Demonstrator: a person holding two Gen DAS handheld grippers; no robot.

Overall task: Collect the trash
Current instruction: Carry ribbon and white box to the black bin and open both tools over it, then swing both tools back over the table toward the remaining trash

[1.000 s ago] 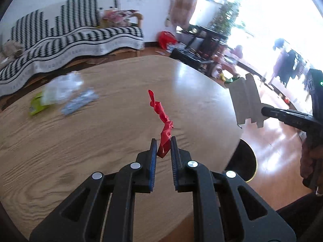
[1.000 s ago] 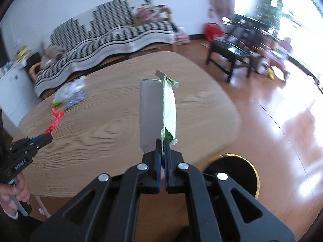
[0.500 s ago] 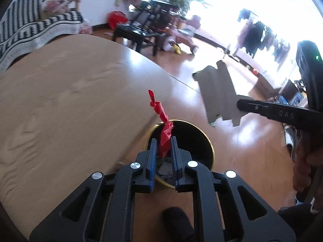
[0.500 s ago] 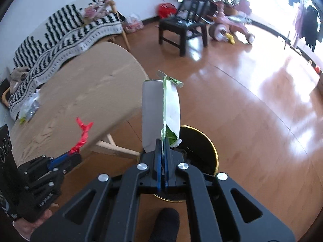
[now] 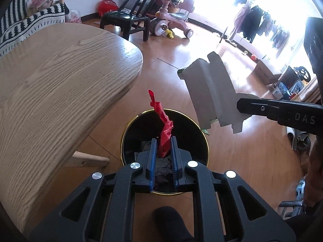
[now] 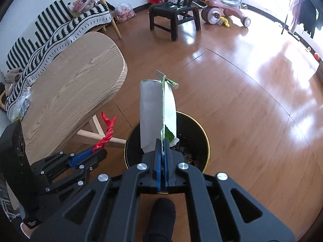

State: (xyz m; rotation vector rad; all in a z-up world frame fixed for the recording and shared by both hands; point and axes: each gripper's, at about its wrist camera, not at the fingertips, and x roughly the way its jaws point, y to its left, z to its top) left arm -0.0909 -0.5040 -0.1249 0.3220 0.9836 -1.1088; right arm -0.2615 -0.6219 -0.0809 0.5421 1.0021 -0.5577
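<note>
The left gripper [image 5: 163, 154] is pinching a twisted red wrapper [image 5: 164, 128] between its blue pads, and the right gripper [image 6: 162, 153] is clamping a flattened carton [image 6: 156, 119] edge-on, both hanging over the black bin [image 6: 198, 139] beside the table [image 6: 70, 92]. To drop cleanly, each should probably be centring over the opening before its fingers are parting, since the carton is looking nearly as long as the mouth. Dark scraps are already lying in the bin.
</note>
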